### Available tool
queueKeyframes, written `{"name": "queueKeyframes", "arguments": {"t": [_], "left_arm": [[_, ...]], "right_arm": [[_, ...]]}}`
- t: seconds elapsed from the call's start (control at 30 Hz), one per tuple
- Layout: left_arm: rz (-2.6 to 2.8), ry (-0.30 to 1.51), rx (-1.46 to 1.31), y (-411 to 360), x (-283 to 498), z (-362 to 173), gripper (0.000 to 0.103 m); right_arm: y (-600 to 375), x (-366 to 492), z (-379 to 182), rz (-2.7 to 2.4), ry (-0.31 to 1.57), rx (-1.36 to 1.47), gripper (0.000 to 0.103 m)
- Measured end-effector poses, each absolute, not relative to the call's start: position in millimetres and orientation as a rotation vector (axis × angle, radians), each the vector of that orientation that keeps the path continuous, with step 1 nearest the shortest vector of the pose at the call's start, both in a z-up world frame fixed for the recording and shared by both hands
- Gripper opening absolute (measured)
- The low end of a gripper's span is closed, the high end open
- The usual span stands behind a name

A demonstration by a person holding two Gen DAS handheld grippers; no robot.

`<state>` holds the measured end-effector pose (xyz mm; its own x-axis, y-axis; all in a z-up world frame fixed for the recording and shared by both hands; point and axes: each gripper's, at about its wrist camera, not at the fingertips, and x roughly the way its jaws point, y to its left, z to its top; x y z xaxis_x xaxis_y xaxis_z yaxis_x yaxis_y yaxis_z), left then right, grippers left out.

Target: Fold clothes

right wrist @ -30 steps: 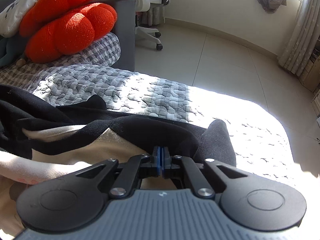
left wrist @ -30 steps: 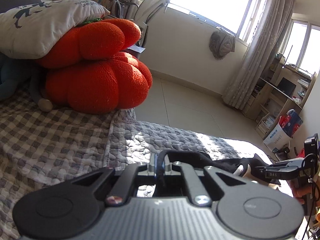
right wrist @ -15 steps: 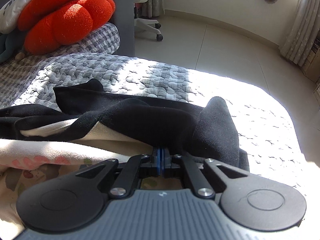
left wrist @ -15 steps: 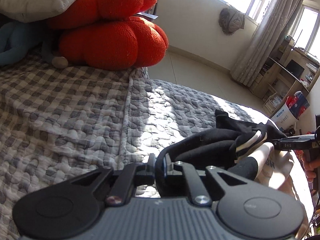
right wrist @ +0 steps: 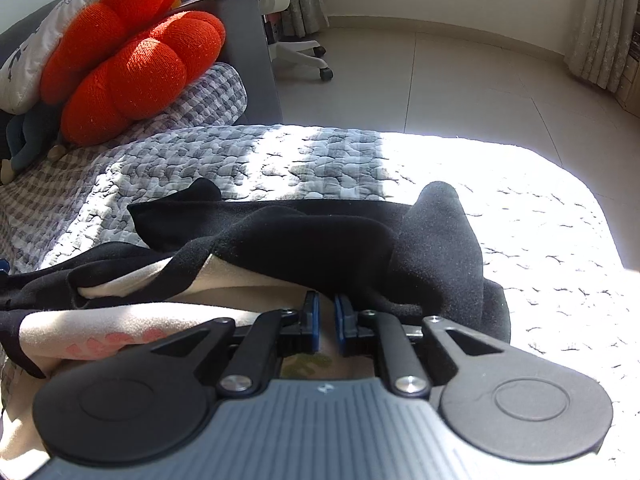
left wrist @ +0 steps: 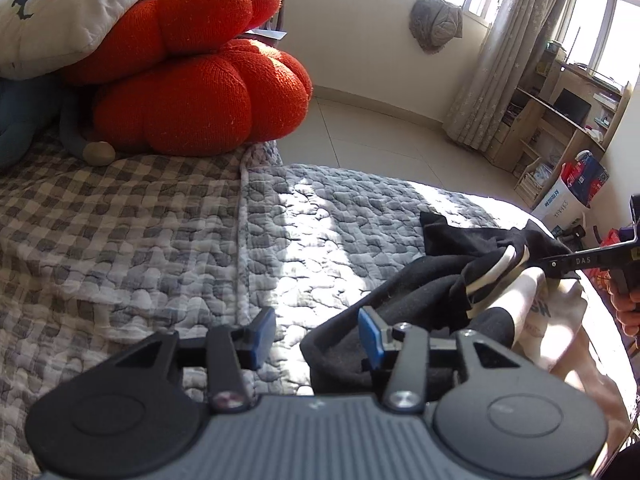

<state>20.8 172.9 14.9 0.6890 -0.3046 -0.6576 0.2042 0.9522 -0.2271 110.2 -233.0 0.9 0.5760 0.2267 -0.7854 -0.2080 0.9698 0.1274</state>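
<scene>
A black garment with a cream lining (left wrist: 432,292) (right wrist: 320,248) lies crumpled on the grey quilted bed cover (left wrist: 304,240), over a cream cloth with pink print (right wrist: 112,328). My left gripper (left wrist: 316,336) hangs low over the cover with its jaws opening. The garment's black hem lies loose by the right blue pad (left wrist: 370,338), not pinched. My right gripper (right wrist: 327,322) is at the garment's near edge, its jaws opening to a narrow gap. Black fabric drapes just over its tips and nothing shows pinched. The left wrist view shows it from the side (left wrist: 560,264).
Two orange pumpkin cushions (left wrist: 200,92) under a white pillow (left wrist: 72,12) sit at the bed's head, beside a blue plush toy (left wrist: 20,120). A person's hand (left wrist: 628,312) is at the right edge. An office chair (right wrist: 292,20), curtains (left wrist: 492,80) and shelves (left wrist: 560,120) stand past the tiled floor.
My left jaws have parted wide and let go of the black hem, and that gripper has sunk toward the cover. The right jaws have parted a little. The garment now rests lower on the bed.
</scene>
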Motion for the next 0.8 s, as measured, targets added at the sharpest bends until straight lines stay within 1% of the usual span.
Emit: {"name": "queueKeyframes", "arguments": {"t": [0.13, 0.2, 0.27, 0.3, 0.53, 0.67, 0.73, 0.8], "left_arm": [[-0.334, 0.793, -0.129, 157.2, 40.5, 10.5, 0.05], [-0.362, 0.81, -0.119, 147.3, 51.5, 7.5, 0.05], [-0.398, 0.83, -0.12, 136.6, 63.2, 5.2, 0.05], [-0.418, 0.843, -0.126, 130.7, 69.7, 4.1, 0.05], [-0.502, 0.921, -0.135, 91.0, 105.0, -6.8, 0.05], [-0.499, 0.94, -0.145, 82.8, 114.2, -11.5, 0.047], [-0.492, 0.95, -0.18, 84.5, 116.6, -13.8, 0.037], [-0.484, 0.956, -0.209, 85.4, 116.6, -16.1, 0.03]], "right_arm": [[-227.9, 115.3, 5.4, 0.279, 0.917, 0.001, 0.017], [-223.4, 118.2, 7.7, 0.291, 0.908, -0.016, 0.024], [-218.6, 121.1, 9.9, 0.301, 0.894, -0.032, 0.05], [-215.6, 122.2, 11.2, 0.307, 0.883, -0.04, 0.053], [-194.9, 137.7, 21.2, 0.353, 0.843, -0.04, 0.053], [-172.9, 148.8, 23.2, 0.43, 0.839, -0.03, 0.058], [-158.6, 154.3, 19.8, 0.471, 0.853, -0.021, 0.058], [-144.1, 158.7, 11.9, 0.495, 0.87, -0.009, 0.058]]}}
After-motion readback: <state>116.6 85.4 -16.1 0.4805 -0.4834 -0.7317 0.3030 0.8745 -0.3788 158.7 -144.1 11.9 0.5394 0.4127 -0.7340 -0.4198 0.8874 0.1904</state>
